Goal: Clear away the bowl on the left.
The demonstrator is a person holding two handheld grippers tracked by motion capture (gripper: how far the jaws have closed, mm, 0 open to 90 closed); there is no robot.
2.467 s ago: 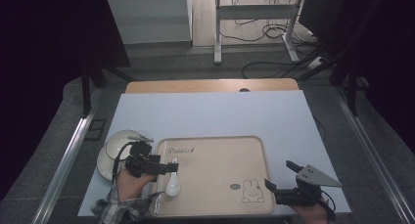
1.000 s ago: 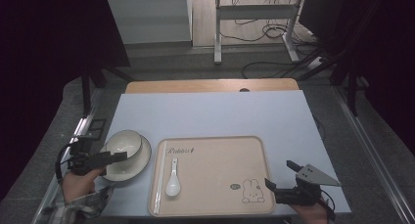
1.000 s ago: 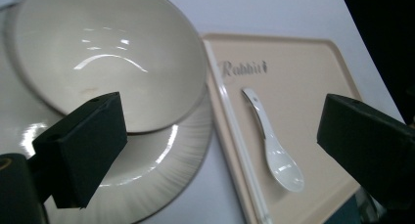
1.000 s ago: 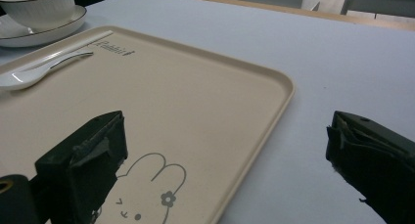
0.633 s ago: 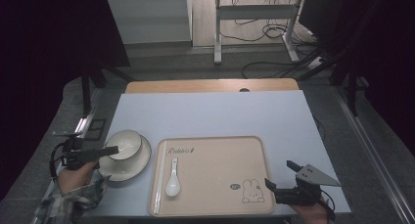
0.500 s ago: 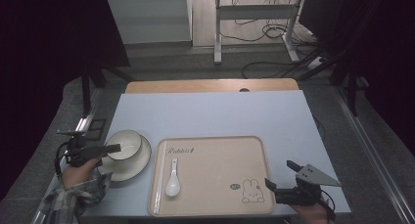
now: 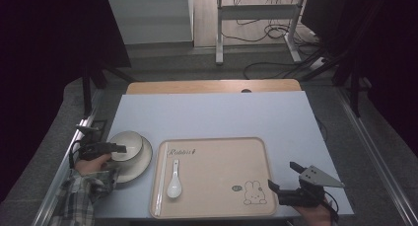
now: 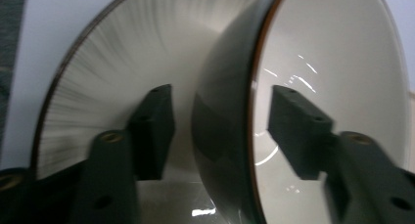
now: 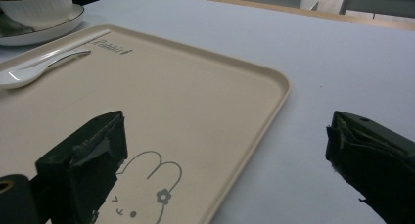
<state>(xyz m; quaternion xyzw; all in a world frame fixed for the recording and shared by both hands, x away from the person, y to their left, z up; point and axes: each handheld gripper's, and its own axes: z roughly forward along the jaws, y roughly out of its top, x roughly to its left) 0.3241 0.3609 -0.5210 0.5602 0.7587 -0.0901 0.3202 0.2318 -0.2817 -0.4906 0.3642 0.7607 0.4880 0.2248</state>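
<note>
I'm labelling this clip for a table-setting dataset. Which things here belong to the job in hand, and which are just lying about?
In the job:
- bowl, its rim between the open jaws of the left gripper
- plate under the bowl
- tray
- spoon on the tray

Lying about:
- right gripper, open, idle at the tray's corner
- cables on the floor
</note>
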